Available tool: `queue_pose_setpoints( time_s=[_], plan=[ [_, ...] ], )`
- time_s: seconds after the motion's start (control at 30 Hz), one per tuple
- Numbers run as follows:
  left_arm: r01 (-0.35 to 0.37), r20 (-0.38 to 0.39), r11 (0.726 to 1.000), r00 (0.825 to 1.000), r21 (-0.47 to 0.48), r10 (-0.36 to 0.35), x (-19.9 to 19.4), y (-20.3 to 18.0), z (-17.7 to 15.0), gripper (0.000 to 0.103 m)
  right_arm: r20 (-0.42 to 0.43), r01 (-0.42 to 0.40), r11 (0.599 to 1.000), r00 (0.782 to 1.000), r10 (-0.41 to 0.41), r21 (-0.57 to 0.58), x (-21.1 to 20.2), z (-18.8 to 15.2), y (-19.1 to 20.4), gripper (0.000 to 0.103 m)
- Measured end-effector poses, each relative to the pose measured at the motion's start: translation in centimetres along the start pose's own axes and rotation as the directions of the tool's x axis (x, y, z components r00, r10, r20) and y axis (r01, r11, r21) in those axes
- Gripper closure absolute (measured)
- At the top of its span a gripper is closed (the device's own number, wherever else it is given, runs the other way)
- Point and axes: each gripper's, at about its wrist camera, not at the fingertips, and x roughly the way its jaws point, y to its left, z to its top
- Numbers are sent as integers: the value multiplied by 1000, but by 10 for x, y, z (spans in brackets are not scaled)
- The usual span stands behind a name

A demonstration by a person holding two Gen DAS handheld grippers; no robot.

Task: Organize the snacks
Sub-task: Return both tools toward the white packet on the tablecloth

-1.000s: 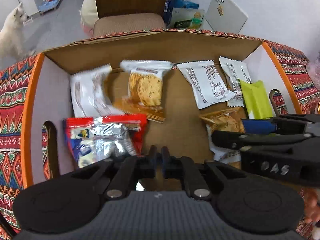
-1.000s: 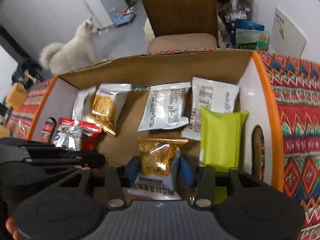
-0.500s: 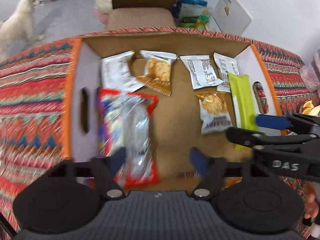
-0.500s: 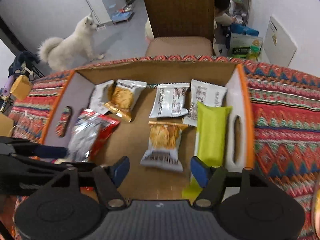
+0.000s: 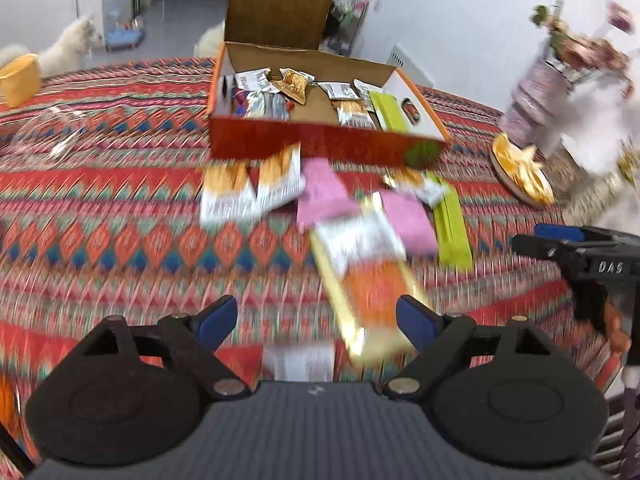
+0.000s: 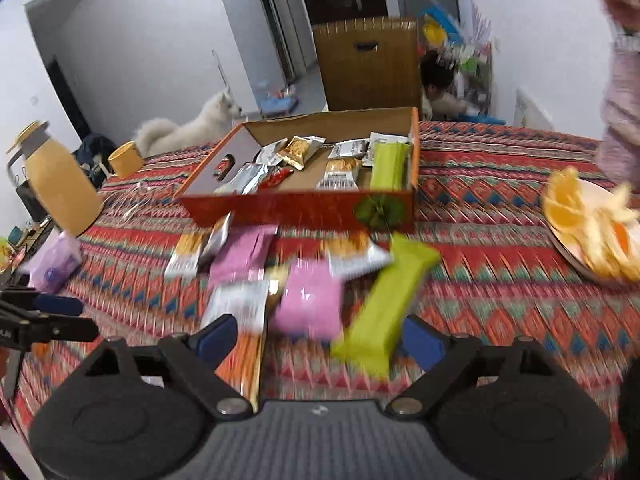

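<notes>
**Snacks split between box and table**

Snack packets [image 6: 308, 304] lie loose on the patterned table [image 6: 500, 280] before the orange cardboard box [image 6: 304, 210] holding others. Left tongs [image 5: 316, 318] and right tongs [image 6: 320, 338] have just been opening, empty.

The table is covered by a woven cloth [image 5: 120, 208] with a matt, patterned surface. The box [image 6: 304, 208] is made of cardboard: raw brown and matt inside, printed and slightly glossy outside. The packets [image 6: 296, 152] in it are wrapped in glossy film, some silvery like foil. A green bar [image 6: 384, 312] and pink sachets [image 6: 310, 304] on the cloth are seen in smoother, duller plastic wrap. The left gripper [image 5: 316, 316] and right gripper [image 6: 318, 338] are built of matt black plastic, with blue pads [image 5: 416, 322] and small bright metal pins. A jug [image 6: 60, 184] of smooth yellow plastic is shown. The chair [image 6: 364, 68] looks like varnished wood.
</notes>
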Motion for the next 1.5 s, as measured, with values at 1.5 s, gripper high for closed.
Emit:
queue_pose_setpoints(
  time_s=[1.5],
  plan=[
    [-203, 356, 977, 920, 70, 166, 18, -39, -209, 22, 325, 190, 977, 934, -150, -97, -27, -264, 71, 0]
  ],
)
